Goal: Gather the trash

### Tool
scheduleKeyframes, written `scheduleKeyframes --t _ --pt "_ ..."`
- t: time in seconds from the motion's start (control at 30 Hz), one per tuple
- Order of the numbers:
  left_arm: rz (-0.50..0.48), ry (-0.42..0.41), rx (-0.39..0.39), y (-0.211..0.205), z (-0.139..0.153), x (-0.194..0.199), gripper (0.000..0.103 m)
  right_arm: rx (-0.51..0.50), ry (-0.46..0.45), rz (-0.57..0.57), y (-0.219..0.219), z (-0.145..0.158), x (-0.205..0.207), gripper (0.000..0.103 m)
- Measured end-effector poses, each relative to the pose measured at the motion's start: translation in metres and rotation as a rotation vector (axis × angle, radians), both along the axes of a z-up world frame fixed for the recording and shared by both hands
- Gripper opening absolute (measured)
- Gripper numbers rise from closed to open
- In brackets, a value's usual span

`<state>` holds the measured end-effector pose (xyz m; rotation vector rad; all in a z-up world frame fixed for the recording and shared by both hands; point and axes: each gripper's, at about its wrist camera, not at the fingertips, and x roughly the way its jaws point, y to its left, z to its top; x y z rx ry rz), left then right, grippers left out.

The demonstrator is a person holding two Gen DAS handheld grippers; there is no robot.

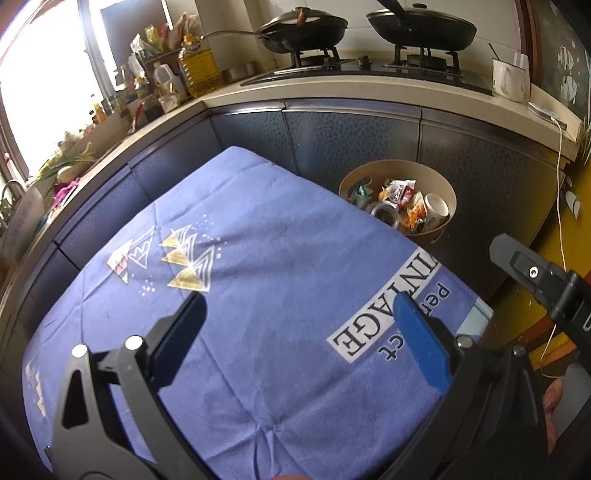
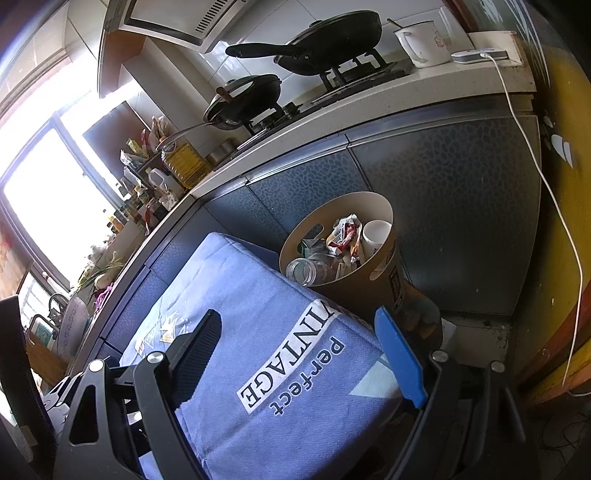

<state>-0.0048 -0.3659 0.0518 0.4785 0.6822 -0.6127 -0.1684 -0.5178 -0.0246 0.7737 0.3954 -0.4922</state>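
A tan round bin (image 1: 439, 179) (image 2: 364, 291) stands on the floor past the table's far right corner. It holds wrappers (image 1: 400, 194) (image 2: 343, 232), a white paper cup (image 1: 437, 210) (image 2: 376, 234) and a clear jar (image 1: 386, 213) (image 2: 304, 271). The table wears a blue cloth (image 1: 258, 280) (image 2: 229, 295) printed "VINTAGE perfect". My left gripper (image 1: 297, 310) is open and empty above the cloth. My right gripper (image 2: 297, 325) is open and empty over the cloth's right corner, short of the bin. The right gripper's body also shows at the right edge of the left wrist view (image 1: 546, 280).
Dark cabinet fronts (image 1: 351, 140) run behind the table and bin. The counter above carries a stove with two black pans (image 1: 303, 27) (image 1: 421, 26), a white mug (image 1: 509, 79), an oil bottle (image 1: 197, 66) and other bottles. A white cable (image 2: 535, 177) hangs down at right.
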Motion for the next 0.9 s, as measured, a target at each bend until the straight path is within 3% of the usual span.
scheduleKeyframes --t 0.9 --pt "0.014 0.007 0.005 0.0071 -0.0043 0.0050 0.097 0.019 -0.030 0.003 0.0032 0.0035 0.0026 0.083"
